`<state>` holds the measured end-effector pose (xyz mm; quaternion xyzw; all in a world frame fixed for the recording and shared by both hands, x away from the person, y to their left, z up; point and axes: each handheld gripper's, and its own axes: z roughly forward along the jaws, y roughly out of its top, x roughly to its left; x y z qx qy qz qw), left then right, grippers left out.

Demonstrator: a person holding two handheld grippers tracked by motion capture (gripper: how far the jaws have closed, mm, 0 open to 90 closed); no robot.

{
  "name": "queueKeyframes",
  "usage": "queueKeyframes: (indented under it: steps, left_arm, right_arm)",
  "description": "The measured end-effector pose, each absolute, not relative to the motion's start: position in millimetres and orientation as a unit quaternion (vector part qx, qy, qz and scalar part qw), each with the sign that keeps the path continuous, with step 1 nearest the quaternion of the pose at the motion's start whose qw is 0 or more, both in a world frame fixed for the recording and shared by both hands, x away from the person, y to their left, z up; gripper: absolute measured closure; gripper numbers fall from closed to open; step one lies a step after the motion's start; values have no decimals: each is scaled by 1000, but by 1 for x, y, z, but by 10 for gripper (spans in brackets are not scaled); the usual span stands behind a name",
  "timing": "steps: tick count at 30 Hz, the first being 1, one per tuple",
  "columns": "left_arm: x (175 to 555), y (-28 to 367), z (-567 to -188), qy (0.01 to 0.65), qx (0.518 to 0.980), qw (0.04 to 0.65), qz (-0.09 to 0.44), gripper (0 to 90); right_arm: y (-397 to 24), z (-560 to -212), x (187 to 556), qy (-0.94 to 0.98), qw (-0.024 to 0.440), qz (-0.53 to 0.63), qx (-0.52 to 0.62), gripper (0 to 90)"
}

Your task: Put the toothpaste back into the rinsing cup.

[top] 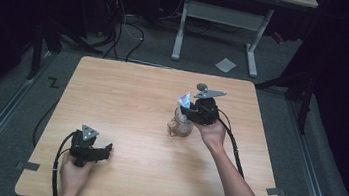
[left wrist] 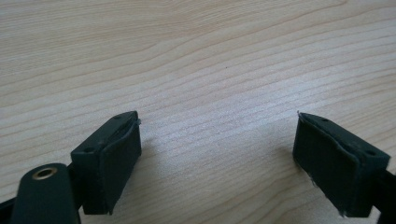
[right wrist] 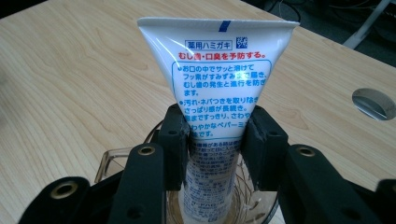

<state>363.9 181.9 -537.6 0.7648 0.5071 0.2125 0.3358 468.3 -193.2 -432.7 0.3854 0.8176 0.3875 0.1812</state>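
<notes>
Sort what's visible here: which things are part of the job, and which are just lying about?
In the job: toothpaste tube, glass mug, right gripper clamping the tube above the mug.
Lying about: left gripper open over bare table; paper scrap on floor.

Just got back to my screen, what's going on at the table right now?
A person works two handheld grippers at a wooden table. The right gripper is clamped on a white toothpaste tube, holding it upright with its lower end inside a clear glass mug. The left gripper is open over bare tabletop near the front edge, holding nothing.
</notes>
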Motion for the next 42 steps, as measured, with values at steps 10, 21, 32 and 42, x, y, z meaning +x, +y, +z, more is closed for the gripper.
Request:
queueKeyframes:
  steps: [10,21,32,42]
  left_arm:
    - [364,182,-538,507,764,336,213,155]
    - [364,182,-538,507,764,336,214,155]
    - [364,182,-538,507,765,336,213,155]
    - [364,182,-538,507,765,336,213,155]
  right_arm:
    - [-194,-438,461,829,193,370,373,606]
    - [-202,-439,452,826,188,378,373,570]
    - [-207,-439,447,825,193,379,372,489]
    - [-206,-438,439,821,199,385,372,407]
